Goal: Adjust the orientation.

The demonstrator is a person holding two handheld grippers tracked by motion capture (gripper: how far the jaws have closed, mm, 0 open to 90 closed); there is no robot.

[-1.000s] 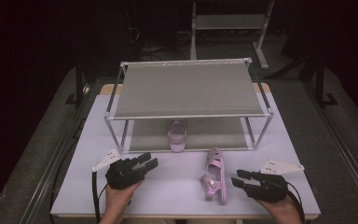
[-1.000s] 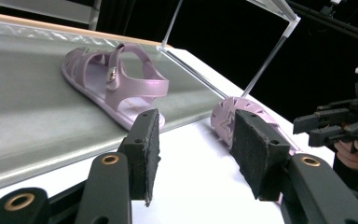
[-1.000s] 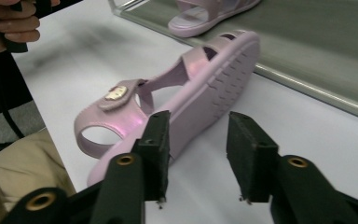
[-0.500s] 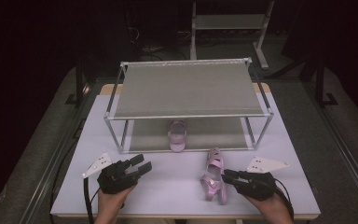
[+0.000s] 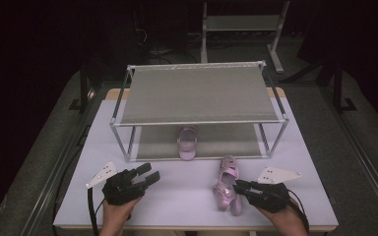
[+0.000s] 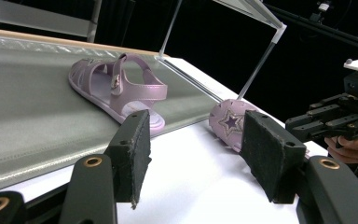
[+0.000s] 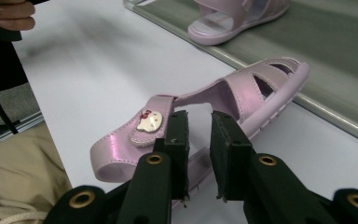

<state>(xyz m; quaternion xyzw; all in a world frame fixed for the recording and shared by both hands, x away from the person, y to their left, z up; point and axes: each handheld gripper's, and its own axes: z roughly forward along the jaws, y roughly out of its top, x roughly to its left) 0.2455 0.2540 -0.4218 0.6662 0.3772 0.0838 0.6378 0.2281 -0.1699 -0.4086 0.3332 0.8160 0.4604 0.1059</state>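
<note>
One pink sandal point(image 5: 225, 189) lies on the white table point(image 5: 182, 206) in front of a metal rack; its cat-face strap and cut-out toe point(image 7: 242, 93) are close up in the right gripper view. My right gripper point(image 5: 236, 186) reaches into its side, pads point(image 7: 179, 140) a narrow gap apart point(image 7: 199, 126) over the sole rim, nothing visibly pinched. A matching sandal point(image 5: 187, 142) rests on the rack's lower shelf point(image 6: 121, 88). My left gripper point(image 5: 148, 174) hovers at front left, wide open point(image 6: 196, 149), pointing at both sandals.
The two-tier rack point(image 5: 197, 93) takes up the table's middle and back; thin corner posts point(image 5: 119, 142) stand near the front. A second grey stand point(image 5: 241, 22) is on the dark floor behind. The table's front edge runs just below both hands.
My right gripper has slid left up against the sandal on the table. The left gripper has drifted slightly left and toward the front edge, still open.
</note>
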